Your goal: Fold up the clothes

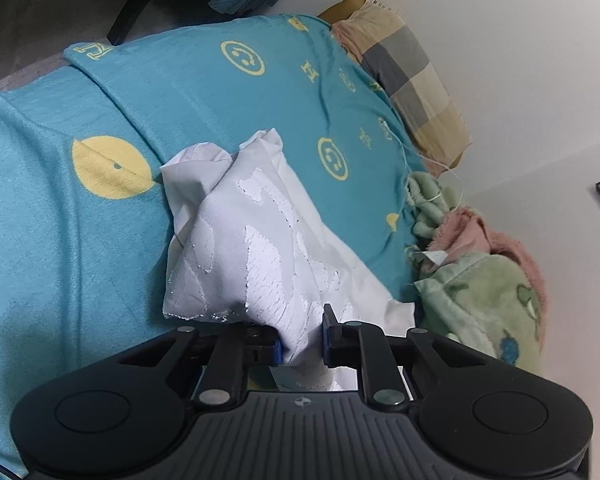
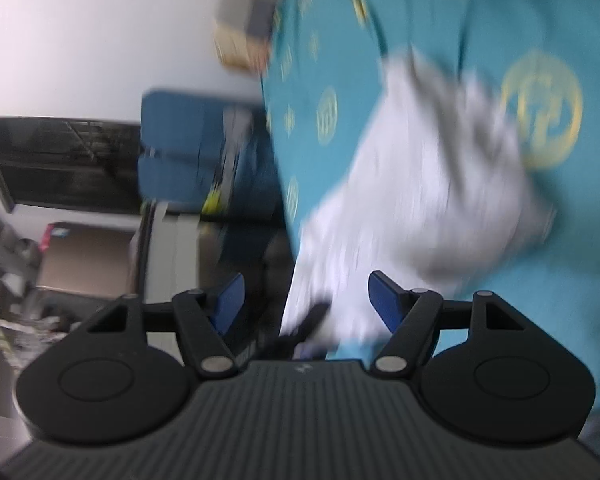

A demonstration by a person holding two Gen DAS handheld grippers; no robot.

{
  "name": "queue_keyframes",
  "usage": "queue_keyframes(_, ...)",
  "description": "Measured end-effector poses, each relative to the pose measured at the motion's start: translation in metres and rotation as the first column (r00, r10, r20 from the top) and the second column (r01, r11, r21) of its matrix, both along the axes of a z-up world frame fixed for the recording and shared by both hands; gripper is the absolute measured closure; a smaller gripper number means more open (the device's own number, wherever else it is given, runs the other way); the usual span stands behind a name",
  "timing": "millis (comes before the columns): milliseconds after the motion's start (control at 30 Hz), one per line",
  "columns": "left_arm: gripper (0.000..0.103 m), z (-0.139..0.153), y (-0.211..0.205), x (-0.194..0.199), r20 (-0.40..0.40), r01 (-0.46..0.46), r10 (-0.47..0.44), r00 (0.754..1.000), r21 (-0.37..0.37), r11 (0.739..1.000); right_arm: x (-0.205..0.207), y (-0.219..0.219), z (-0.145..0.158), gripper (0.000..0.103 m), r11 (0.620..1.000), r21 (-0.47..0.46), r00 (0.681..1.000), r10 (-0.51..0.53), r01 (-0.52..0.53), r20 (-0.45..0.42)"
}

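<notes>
Left wrist view is showing the left gripper (image 1: 302, 340) pinching a bunched fold of a white garment (image 1: 256, 240) between its two blue-padded fingers (image 1: 329, 340). The jaws are standing nearly closed, with only the thickness of the cloth between the pads. The garment is lying crumpled on a teal bedsheet (image 1: 204, 96) printed with yellow circles and letters, and it is stretching away from the gripper toward the middle of the bed. Patches of a rougher, sequin-like texture are showing on its upper surface. Beyond the sheet, a checked pillow (image 1: 412, 80) is resting against a white wall (image 1: 520, 60). A green fleece blanket (image 1: 480, 300) and a pink one (image 1: 496, 240) are lying heaped at the right edge of the bed, just beside the garment's far corner.

Right wrist view is badly blurred. The right gripper (image 2: 306, 300) is holding its jaws wide apart, and nothing is being pressed by its blue pads. The white garment (image 2: 420, 184) is spreading across the teal sheet (image 2: 560, 280) ahead of it, and its near edge is reaching down between the open fingers; whether the cloth is touching either pad I cannot tell. A blue chair (image 2: 180, 140) is standing off the bed to the left, with a cardboard box (image 2: 84, 260) below it.
</notes>
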State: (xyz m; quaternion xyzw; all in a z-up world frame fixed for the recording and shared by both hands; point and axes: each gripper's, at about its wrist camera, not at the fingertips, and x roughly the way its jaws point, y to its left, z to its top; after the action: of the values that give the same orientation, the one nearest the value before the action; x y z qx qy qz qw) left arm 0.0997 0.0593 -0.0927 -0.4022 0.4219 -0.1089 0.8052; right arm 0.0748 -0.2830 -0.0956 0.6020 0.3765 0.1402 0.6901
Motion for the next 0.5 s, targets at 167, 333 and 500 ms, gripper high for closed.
queue_keyframes(167,0.086,0.001,0.004,0.004,0.003,-0.013,0.014,1.0,-0.041,0.999,0.008,0.028,-0.043,0.027,0.994,0.107,0.987,0.049,-0.033,-0.151)
queue_keyframes(333,0.086,0.001,0.007,0.005,0.005,-0.023,0.023,1.0,-0.063,0.998,0.007,0.013,-0.06,0.027,0.989,0.055,0.968,-0.12,0.135,-0.219)
queue_keyframes(500,0.086,-0.004,0.01,0.006,-0.012,-0.03,0.029,0.999,-0.075,0.997,0.006,-0.004,-0.069,0.027,0.961,0.004,0.934,-0.267,0.276,-0.237)
